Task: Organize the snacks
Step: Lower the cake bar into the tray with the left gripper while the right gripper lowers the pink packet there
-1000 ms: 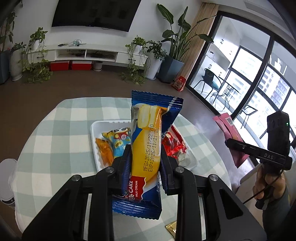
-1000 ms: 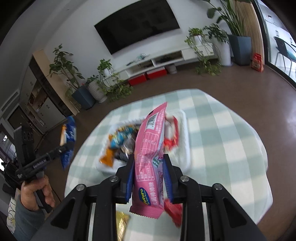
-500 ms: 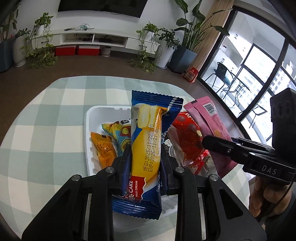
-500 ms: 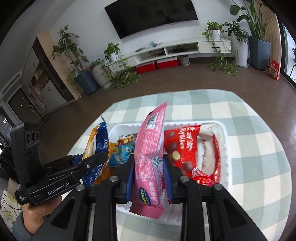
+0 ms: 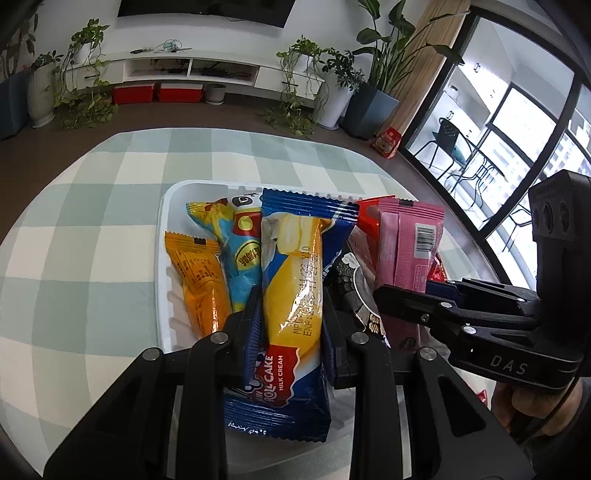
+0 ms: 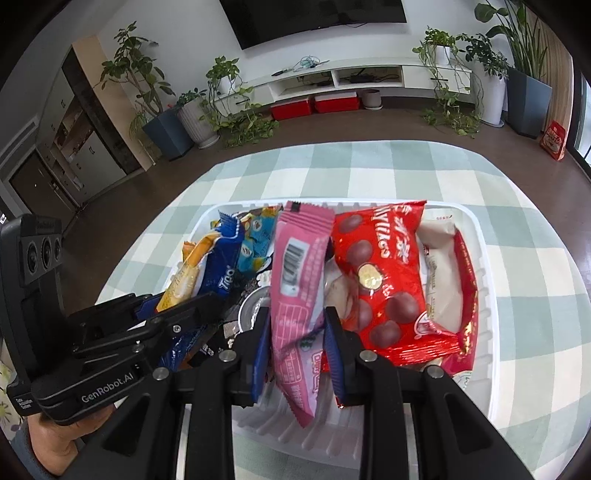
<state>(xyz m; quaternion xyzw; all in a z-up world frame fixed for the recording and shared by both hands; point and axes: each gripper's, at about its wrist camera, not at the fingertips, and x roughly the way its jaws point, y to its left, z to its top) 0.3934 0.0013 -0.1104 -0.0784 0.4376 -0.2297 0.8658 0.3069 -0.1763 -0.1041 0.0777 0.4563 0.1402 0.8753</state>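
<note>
Black jaws of the left gripper [image 5: 291,325] are closed on a roll cake [image 5: 291,295], a blue and yellow packet that stands almost upright between the pads, its lower end hanging below them. Beside it, the right gripper [image 6: 297,343] pinches a pink packet [image 6: 299,280] in the same way, barcode side facing up, with the bottom corner of the packet reaching down to the ribbed floor of the tray [image 6: 484,295]. Both packets are over the white tray, but I cannot tell if the roll cake touches it.

A hand [image 6: 55,439] is wrapped around the handle of the left gripper, and another hand [image 5: 535,406] holds the right one.

Under and behind the held packets, the tray already has several snacks. On its left side lies an orange packet [image 5: 201,280], and just beside it a light blue packet [image 5: 240,254] with a yellow end. A dark packet [image 5: 349,284] with a silver round picture lies in the middle, between the two grippers. On the right side a red chocolate bag [image 6: 380,280] lies flat, and partly under it is a white and red packet [image 6: 447,280] near the right wall of the tray.

The tray sits on a round table with a green and white checked cloth [image 6: 369,166]. Far behind, on the brown floor, there are potted plants [image 6: 192,118], a low white TV shelf [image 6: 369,77] with two red boxes [image 6: 314,105] under it, and a dark screen [image 6: 314,18] on the wall.
</note>
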